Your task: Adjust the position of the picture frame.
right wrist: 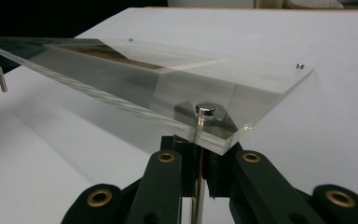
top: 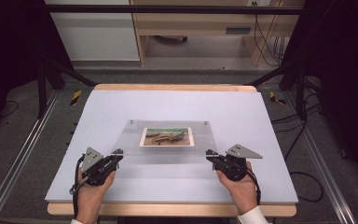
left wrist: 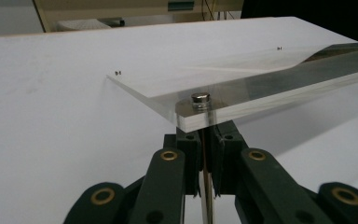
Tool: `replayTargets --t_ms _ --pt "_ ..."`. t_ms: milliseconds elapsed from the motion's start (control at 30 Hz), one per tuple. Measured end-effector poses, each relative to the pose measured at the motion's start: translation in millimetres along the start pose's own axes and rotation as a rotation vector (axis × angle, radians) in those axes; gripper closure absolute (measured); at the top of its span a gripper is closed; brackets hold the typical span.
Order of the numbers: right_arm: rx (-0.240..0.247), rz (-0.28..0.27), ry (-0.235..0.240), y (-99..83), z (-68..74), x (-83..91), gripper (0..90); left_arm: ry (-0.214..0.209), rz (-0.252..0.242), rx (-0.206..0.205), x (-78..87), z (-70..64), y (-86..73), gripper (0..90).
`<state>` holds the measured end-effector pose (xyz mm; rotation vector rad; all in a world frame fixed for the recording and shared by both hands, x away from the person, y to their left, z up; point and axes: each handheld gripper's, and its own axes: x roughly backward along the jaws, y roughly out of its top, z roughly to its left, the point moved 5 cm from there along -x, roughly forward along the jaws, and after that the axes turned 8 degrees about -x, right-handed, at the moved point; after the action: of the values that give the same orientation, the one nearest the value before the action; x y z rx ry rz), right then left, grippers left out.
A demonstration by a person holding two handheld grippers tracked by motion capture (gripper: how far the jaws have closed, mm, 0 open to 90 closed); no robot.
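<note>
Here, at the middle of the white table (top: 177,191): a clear acrylic frame (top: 168,149) with a photo (top: 166,136) sandwiched inside, the near edge raised off the surface, the far edge apparently resting down toward 12 o'clock. At the frame's 7 o'clock corner, the left gripper (top: 116,154), jaws almost fully closed on a thin metal standoff pin (left wrist: 207,154) beneath a silver cap (left wrist: 200,98). At the 5 o'clock corner, the right gripper (top: 210,154), jaws likewise pinched nearly shut on its own corner pin (right wrist: 198,158) under the cap (right wrist: 206,110).

Likely risks from here: a smooth, narrow pin slipping or twisting between the jaws, letting a corner drop. Uneven lifting by the two hands, wrenching the panels against the pins or rocking the frame on its far edge. Too steep a tilt, possibly sliding the far edge toward 12 o'clock across the table.

As for holders: none apart from the frame itself, the photo lying flat between the two clear sheets, centred, a little toward 12 o'clock. Two small fasteners (top: 132,122) also at the far corners.
</note>
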<state>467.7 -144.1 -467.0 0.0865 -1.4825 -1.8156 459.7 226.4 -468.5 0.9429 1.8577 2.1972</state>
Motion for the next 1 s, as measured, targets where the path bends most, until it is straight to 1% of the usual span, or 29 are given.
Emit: replayTargets --t_ms 33,133,267,333,467,1000 --pt "0.000 0.002 -0.004 -1.4 -0.2 0.0 84.7 0.000 0.000 0.000 0.0 0.0 0.0 83.0" --pt "-0.003 0.016 -0.010 -8.0 -0.6 -0.5 84.7 -0.014 0.031 0.007 -0.2 -1.6 -6.8 83.3" --pt "-0.008 0.025 -0.015 -14.0 -0.5 -1.1 84.7 -0.020 0.047 0.014 -0.9 -2.4 -11.2 83.7" --pt "-0.006 0.038 -0.023 -18.6 -1.0 -1.2 84.7 -0.020 0.068 0.004 -1.3 -3.2 -13.9 83.7" --pt "-0.007 0.051 -0.033 -23.0 -1.0 -1.5 84.7 -0.022 0.087 -0.002 -2.2 -4.0 -16.9 83.6" --pt "0.008 0.078 -0.046 -29.7 -1.7 -2.3 84.9 -0.028 0.127 -0.005 -4.2 -5.6 -22.7 83.8"
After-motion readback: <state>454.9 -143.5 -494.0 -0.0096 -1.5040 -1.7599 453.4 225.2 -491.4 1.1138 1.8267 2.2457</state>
